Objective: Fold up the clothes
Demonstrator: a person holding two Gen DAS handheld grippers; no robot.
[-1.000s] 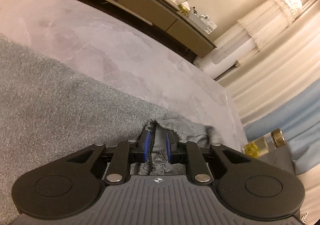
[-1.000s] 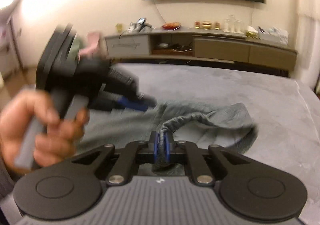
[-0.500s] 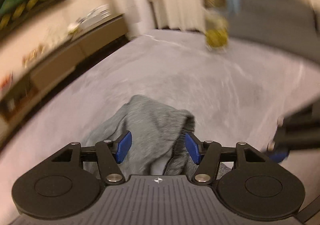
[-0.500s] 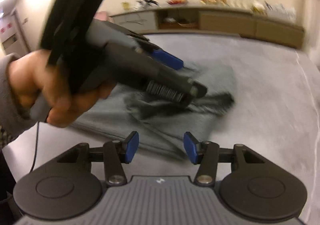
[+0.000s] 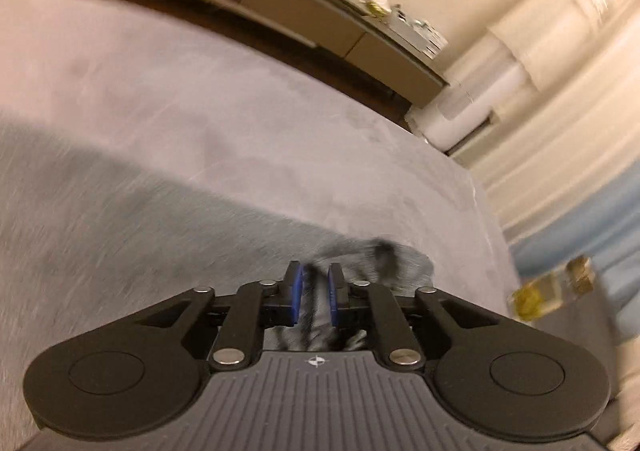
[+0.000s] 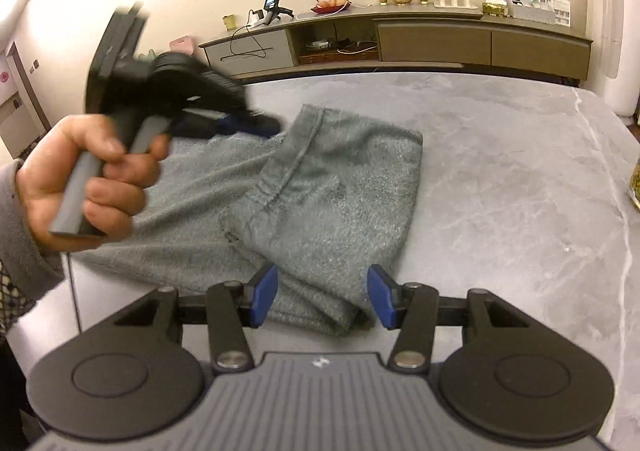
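Note:
A grey fuzzy garment (image 6: 304,187) lies partly folded on the grey marble table (image 6: 500,155). My right gripper (image 6: 322,301) is open, its blue pads on either side of the garment's near folded corner. My left gripper (image 5: 314,293) is nearly shut on a fold of the garment (image 5: 316,315) at its far edge; the view is blurred. In the right wrist view the left gripper (image 6: 256,125) sits over the garment's far left part, held by a hand (image 6: 84,175).
A long low cabinet (image 6: 400,39) with cups and small items stands behind the table. A jar with a gold lid (image 5: 552,287) stands near the table's right edge. White curtains (image 5: 560,99) hang on the right.
The left gripper was shut on the garment, opened half a second ago, and is now closed on a fold again. The right gripper let go of the garment and now stands open at its near corner.

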